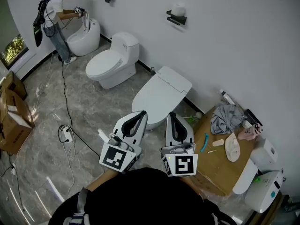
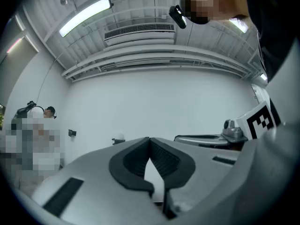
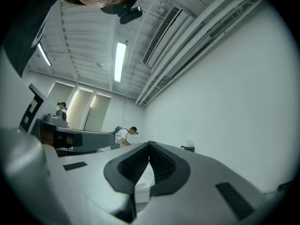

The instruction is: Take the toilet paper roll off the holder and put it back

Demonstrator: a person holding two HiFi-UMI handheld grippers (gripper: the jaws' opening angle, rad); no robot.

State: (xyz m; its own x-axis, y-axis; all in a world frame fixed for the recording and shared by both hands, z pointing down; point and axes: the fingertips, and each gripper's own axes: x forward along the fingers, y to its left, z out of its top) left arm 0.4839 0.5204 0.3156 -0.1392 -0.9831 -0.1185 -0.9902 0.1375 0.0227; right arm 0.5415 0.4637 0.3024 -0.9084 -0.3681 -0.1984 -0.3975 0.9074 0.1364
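Note:
The white toilet paper roll [image 1: 178, 9] stands on a black wall holder [image 1: 176, 19], high on the far wall. Both grippers are held low and close to my body, far from it. My left gripper [image 1: 142, 113] is shut with nothing between its jaws, and my right gripper [image 1: 171, 114] beside it is shut and empty too. In the left gripper view the closed tips [image 2: 149, 139] point up at the wall, with the roll [image 2: 120, 137] small to their left. Seen from the right gripper [image 3: 149, 143], the roll [image 3: 189, 144] sits to the right of the tips.
A closed white toilet [image 1: 161, 93] stands just ahead of the grippers, with two more toilets [image 1: 114, 59] further left. A wooden table [image 1: 216, 165] with a grey cloth [image 1: 226, 117] is at the right. A person [image 1: 56, 18] works at the far left. Cables [image 1: 66, 131] and cardboard boxes [image 1: 13, 121] lie on the floor.

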